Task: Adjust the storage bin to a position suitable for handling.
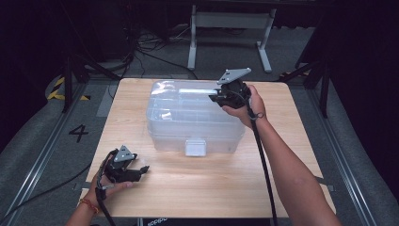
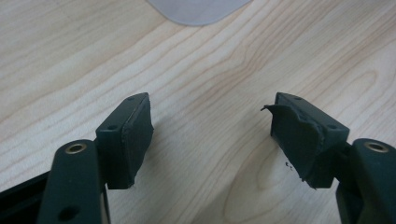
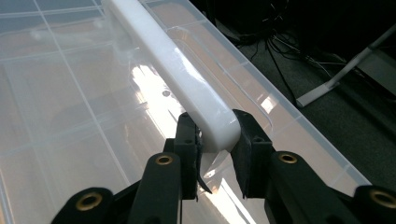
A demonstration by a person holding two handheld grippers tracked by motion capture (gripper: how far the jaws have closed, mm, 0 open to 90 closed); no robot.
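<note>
Right gripper view shows the right gripper (image 3: pixel 212 140) clamped on the box's white handle (image 3: pixel 173 70), so lifting comes next, while the left gripper (image 2: pixel 210 126) rests wide on the bench (image 2: pixel 210 60).

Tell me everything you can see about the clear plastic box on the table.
The clear plastic box stands in the middle of the wooden table, lid on. It looks translucent, with rounded corners, a whitish latch on its near side and a white handle on the lid. The right gripper is clamped on one end of that handle.
</note>
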